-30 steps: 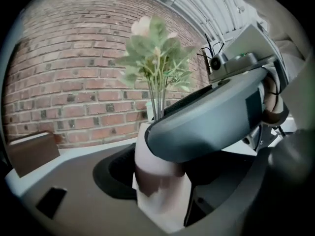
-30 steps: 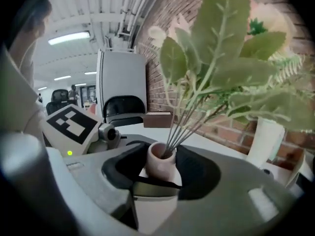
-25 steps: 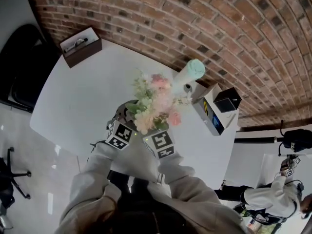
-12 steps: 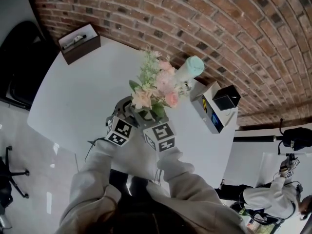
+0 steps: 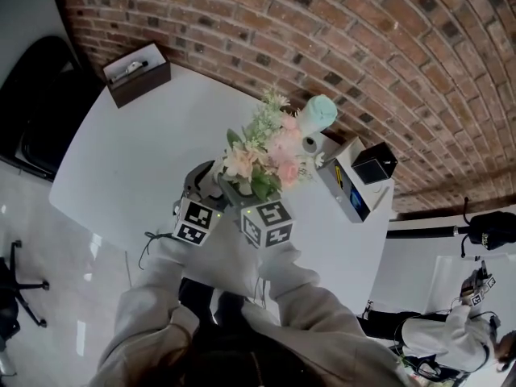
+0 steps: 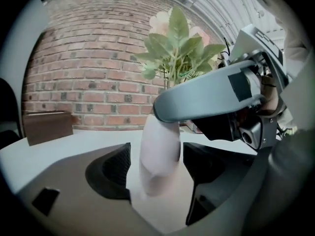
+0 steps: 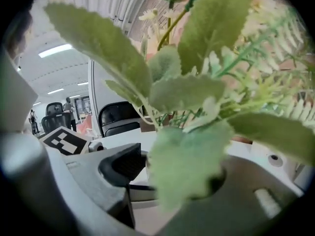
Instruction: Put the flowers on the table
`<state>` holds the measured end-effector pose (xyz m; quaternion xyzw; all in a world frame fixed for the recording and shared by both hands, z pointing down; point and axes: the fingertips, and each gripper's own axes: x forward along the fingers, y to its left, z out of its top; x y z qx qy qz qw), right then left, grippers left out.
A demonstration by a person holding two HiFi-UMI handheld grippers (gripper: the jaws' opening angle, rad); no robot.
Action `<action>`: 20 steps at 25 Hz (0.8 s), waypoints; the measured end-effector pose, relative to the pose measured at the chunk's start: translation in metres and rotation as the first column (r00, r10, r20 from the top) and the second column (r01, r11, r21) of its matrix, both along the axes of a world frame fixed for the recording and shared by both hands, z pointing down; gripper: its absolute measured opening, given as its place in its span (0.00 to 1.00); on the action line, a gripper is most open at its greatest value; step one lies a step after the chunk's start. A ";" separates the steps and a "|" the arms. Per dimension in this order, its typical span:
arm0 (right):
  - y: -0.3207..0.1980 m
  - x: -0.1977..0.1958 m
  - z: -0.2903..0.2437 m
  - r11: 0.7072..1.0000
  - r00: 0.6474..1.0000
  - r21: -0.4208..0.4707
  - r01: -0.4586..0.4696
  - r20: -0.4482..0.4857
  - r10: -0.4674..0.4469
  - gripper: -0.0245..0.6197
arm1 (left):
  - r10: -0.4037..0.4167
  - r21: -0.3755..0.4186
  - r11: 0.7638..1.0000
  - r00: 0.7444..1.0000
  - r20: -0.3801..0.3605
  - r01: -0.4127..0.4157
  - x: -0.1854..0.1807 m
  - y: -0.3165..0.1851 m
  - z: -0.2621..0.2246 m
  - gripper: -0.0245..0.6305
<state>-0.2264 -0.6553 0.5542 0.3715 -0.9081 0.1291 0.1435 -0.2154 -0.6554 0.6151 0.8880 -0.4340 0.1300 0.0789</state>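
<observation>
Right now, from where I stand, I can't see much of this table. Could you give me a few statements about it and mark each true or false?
1. The flowers are pink and cream, with green leaves. True.
2. The wall behind the table is white plaster. False: it is red brick.
3. A brown box sits at a far corner of the table. True.
4. The flowers lie flat on the table. False: they stand in a pale vase between the jaws of the left gripper, which have just been opening and stand apart.
5. The table is black. False: it is white.
</observation>
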 end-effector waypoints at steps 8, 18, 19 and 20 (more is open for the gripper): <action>0.024 0.012 -0.001 1.000 0.999 -0.025 -0.011 0.032 0.011 0.44 | -0.111 -0.043 0.993 0.992 -0.053 0.109 -0.028 0.039 -0.001 0.51; 0.114 0.049 -0.005 0.992 0.993 -0.127 -0.004 0.117 0.019 0.44 | -0.277 -0.151 0.954 0.953 -0.124 0.258 -0.031 0.122 -0.030 0.51; 0.125 0.055 -0.008 0.991 0.991 -0.131 -0.003 0.130 0.020 0.44 | -0.287 -0.148 0.952 0.950 -0.122 0.269 -0.028 0.132 -0.034 0.51; 0.136 0.061 -0.011 0.991 0.990 -0.132 -0.002 0.140 0.020 0.44 | -0.294 -0.145 0.950 0.948 -0.122 0.276 -0.023 0.142 -0.040 0.51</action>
